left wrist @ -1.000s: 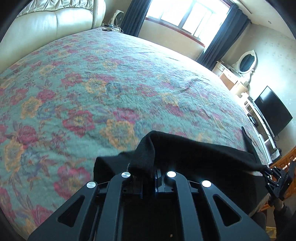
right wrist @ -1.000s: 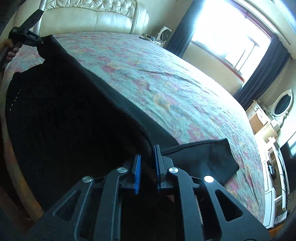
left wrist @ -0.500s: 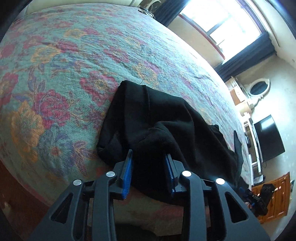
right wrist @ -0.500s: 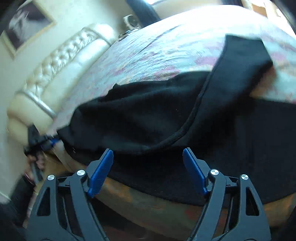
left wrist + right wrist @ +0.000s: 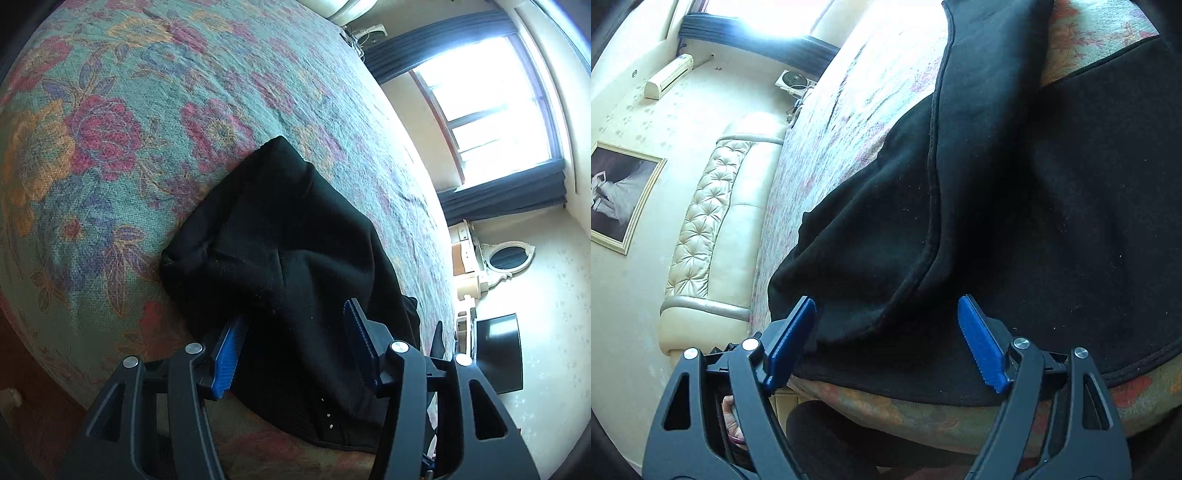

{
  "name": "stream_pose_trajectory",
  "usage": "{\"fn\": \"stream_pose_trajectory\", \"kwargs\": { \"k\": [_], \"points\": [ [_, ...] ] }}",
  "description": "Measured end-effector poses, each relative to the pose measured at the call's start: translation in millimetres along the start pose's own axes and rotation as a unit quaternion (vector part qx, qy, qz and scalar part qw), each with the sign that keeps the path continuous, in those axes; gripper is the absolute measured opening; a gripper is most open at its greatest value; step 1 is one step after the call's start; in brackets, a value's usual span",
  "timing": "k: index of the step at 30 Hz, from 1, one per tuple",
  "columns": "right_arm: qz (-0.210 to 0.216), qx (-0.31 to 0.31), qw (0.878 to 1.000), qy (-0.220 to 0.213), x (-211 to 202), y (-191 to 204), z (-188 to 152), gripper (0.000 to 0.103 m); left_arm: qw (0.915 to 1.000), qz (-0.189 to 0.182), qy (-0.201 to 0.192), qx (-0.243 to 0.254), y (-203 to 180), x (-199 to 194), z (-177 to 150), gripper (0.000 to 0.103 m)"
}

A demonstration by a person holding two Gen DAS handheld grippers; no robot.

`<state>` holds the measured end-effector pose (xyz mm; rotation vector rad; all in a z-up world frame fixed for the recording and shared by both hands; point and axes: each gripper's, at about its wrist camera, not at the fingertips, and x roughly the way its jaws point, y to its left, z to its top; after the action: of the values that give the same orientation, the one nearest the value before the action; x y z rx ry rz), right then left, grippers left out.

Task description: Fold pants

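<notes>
1. The pants [image 5: 295,240] are black, of a soft, fleecy cloth flecked with pale lint. They lie in a loose, rumpled heap with deep creases; a stitched seam runs along one raised fold in the right wrist view.
2. They rest on a bed [image 5: 110,129] with a green bedspread patterned in red, pink and orange flowers, near its close edge; part of the cloth lies right along that edge.
3. Count: one pair of pants, one bed, two tongs. In the room behind are one window [image 5: 495,96] with dark curtains, one oval mirror [image 5: 508,256], one dark screen [image 5: 498,354], one padded cream headboard [image 5: 713,210] and one framed picture [image 5: 620,195].
4. The left tongs [image 5: 291,350] have just been opening. They stand released, with a fold of the pants between the blue pads [image 5: 227,354]; the left pad is beside the cloth, the right pad apart from it.
5. The right tongs [image 5: 886,339] also stand released and wider. The seamed fold lies just beyond and between their blue pads [image 5: 982,343], with neither pad pressing on it.
</notes>
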<state>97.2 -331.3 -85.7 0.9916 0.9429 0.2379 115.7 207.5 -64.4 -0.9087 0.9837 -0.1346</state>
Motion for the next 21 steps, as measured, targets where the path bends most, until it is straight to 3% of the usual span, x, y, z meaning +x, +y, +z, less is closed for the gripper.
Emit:
{"fn": "stream_pose_trajectory", "kwargs": {
  "k": [2, 7, 13, 15, 16, 19, 21],
  "points": [
    [-0.001, 0.007, 1.000, -0.004, -8.6, -4.9, -2.8, 0.081, 0.9996, 0.022, 0.009, 0.013, -1.7, 7.4, -0.1, 0.016],
    [-0.019, 0.017, 1.000, -0.018, -9.9, -0.7, -6.0, 0.084, 0.9993, 0.034, 0.016, 0.001, 2.0, 14.9, -3.0, 0.009],
    [-0.058, 0.021, 0.997, -0.043, -3.2, 1.0, -9.4, 0.083, 0.9991, 0.039, 0.011, 0.012, 0.9, 16.7, -4.2, 0.008],
    [-0.085, 0.003, 0.995, -0.050, 3.4, 5.1, -4.5, 0.076, 0.9987, 0.044, 0.009, 0.023, -0.9, 17.8, -4.4, 0.008],
    [-0.100, -0.005, 0.994, -0.052, 7.5, 6.2, -2.8, 0.068, 0.9985, 0.047, 0.007, 0.029, -1.9, 17.3, -4.1, 0.008],
    [-0.136, -0.024, 0.989, -0.053, 17.5, 5.7, 1.2, 0.027, 0.9984, 0.046, 0.004, 0.033, -6.5, 18.7, -3.9, 0.008],
    [-0.124, -0.013, 0.991, -0.053, 14.3, -2.0, 2.1, 0.020, 0.9992, 0.032, 0.000, 0.023, -3.7, 16.1, -2.6, 0.006]
  ]
}}
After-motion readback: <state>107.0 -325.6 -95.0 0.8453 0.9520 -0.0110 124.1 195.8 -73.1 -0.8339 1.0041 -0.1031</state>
